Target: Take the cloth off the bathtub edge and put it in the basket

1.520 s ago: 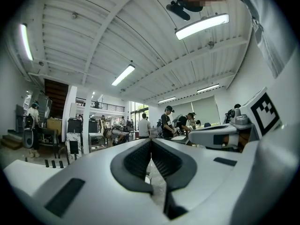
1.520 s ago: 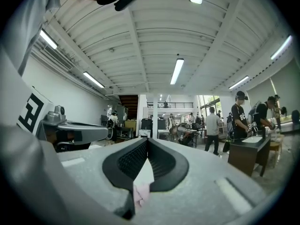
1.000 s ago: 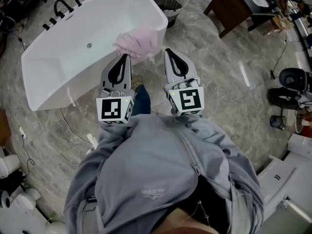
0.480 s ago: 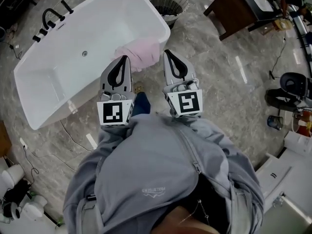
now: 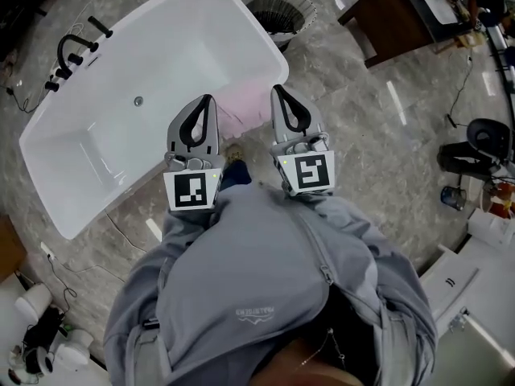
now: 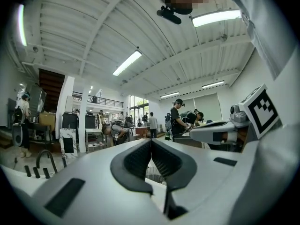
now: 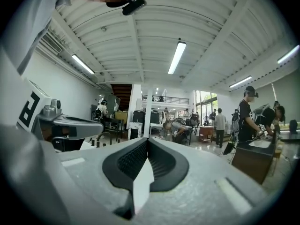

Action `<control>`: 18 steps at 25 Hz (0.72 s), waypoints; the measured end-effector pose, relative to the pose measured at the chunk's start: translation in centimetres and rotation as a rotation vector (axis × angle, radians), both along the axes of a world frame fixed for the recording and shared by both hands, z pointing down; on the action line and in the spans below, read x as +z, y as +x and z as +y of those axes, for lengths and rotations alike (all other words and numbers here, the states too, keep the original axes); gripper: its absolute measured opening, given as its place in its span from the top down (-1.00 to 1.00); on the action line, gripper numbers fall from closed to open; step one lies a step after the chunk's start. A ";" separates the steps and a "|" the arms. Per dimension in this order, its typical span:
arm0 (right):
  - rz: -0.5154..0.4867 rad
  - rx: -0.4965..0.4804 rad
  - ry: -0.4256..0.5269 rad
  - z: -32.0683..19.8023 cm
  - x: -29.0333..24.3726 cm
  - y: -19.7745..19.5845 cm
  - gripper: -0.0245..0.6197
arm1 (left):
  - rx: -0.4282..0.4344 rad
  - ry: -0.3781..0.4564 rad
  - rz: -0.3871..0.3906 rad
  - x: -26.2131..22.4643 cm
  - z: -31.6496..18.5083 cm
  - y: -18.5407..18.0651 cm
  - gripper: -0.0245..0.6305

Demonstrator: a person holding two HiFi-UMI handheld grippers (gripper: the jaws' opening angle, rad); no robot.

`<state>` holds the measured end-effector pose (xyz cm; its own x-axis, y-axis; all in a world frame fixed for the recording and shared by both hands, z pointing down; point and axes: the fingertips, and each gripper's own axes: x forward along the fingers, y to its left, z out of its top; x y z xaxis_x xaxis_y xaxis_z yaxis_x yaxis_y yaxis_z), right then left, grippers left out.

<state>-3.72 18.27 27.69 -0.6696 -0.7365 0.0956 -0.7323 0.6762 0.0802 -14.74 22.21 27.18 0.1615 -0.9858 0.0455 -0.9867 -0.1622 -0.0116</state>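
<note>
A pink cloth (image 5: 248, 108) is draped over the near edge of the white bathtub (image 5: 113, 147). In the head view it lies just ahead of and between my two grippers. My left gripper (image 5: 206, 98) points at the tub edge left of the cloth, jaws shut and empty. The right gripper (image 5: 278, 89) reaches past the cloth's right side over the floor, also shut with nothing in it. Both gripper views look level across the room; the left gripper (image 6: 150, 142) and right gripper (image 7: 148, 139) show their pads pressed together. The woven basket (image 5: 278, 7) stands on the floor beyond the tub's far corner.
Black taps (image 5: 72, 48) sit at the tub's far left end. A dark wooden desk (image 5: 394, 14) stands at the upper right, with black equipment (image 5: 479, 143) and a cable on the marble floor to the right. White fixtures (image 5: 48, 340) crowd the lower left. Several people stand in the background.
The tub and cloth have drawn nearer and slid lower in the head view, so the cloth now lies between the gripper tips. Both grippers stayed shut and side by side.
</note>
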 end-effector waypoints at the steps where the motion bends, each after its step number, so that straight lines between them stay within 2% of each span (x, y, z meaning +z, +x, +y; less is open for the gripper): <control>1: 0.006 0.006 -0.006 -0.6 0.2 -0.2 0.91 | 0.005 -0.009 0.004 0.3 -0.6 -0.3 0.91; 8: 0.024 0.026 -0.020 -2.7 1.0 -1.2 0.91 | 0.045 -0.036 0.026 1.5 -3.3 -1.0 0.91; 18: 0.020 -0.027 -0.053 -4.1 2.7 -2.1 0.91 | 0.011 -0.084 0.042 3.4 -4.7 -1.5 0.91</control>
<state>-5.81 14.15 30.38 -0.6868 -0.7117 0.1474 -0.7123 0.6995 0.0585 -16.27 17.56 30.54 0.1757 -0.9770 0.1208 -0.9842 -0.1716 0.0437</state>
